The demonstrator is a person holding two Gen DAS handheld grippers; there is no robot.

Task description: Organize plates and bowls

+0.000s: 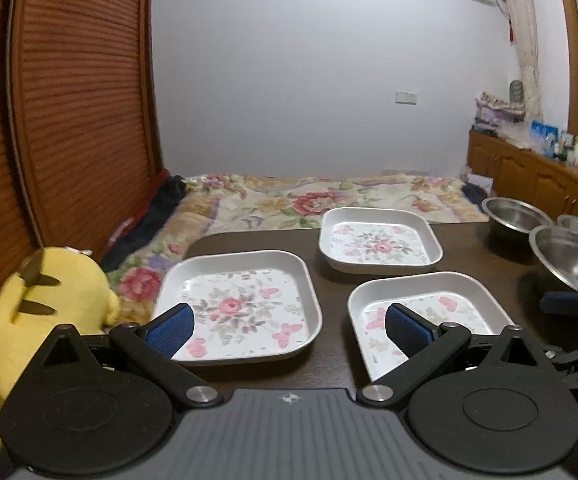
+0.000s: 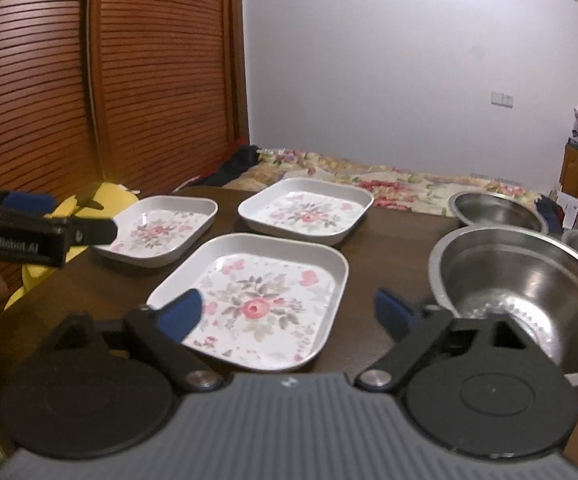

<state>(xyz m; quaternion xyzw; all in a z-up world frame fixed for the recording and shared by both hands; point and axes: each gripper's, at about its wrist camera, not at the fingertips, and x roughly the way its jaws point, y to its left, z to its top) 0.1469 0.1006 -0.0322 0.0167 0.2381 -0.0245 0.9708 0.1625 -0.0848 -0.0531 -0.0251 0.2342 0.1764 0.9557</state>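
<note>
Three square white floral plates (image 2: 249, 300) sat apart on the dark wooden table (image 2: 389, 240); both grippers, left gripper (image 1: 289, 324) and right gripper (image 2: 289, 316), were spread, gripping nothing.

We're getting dim, flat indoor light with a cool cast off the wall (image 1: 309, 80). Both views are soft, and the fisheye bends the shutters (image 2: 41, 80) hard at the edges. Steel bowls (image 2: 529, 280) catch some glare, and plates (image 1: 241, 304) drop faint shadows on the dark table (image 2: 389, 240).
</note>
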